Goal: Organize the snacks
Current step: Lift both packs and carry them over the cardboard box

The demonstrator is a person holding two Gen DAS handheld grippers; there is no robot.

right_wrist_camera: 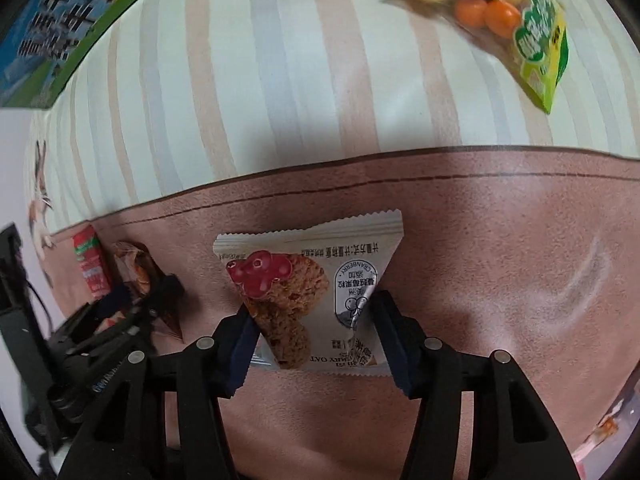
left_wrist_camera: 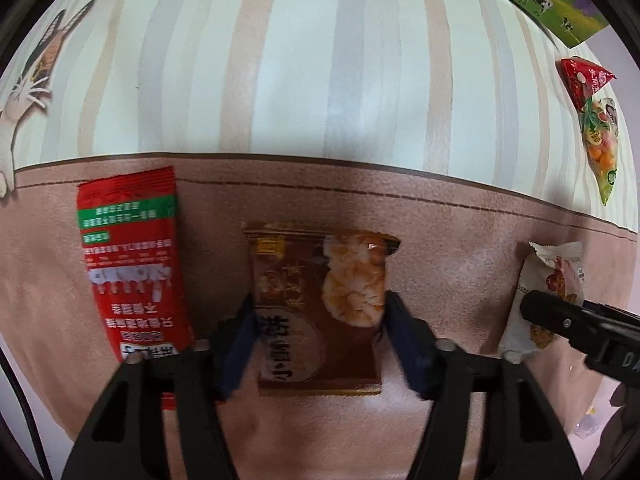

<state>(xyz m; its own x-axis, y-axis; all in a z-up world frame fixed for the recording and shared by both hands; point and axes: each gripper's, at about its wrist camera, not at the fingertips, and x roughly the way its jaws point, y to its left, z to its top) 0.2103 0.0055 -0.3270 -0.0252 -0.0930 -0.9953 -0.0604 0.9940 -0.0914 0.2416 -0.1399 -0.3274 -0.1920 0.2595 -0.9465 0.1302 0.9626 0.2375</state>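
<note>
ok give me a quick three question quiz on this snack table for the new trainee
1. True or false: the left hand-held gripper straddles the red packet.
2. Which snack sits between the right hand-held gripper fingers? A) white cranberry oat packet B) bag of coloured candy balls C) the red packet
3. Fill in: the packets in front of the grippers lie on the ___ band of the tablecloth.

Key: 1 false, it straddles the brown rice cracker packet. 2 A. 3 pink.
</note>
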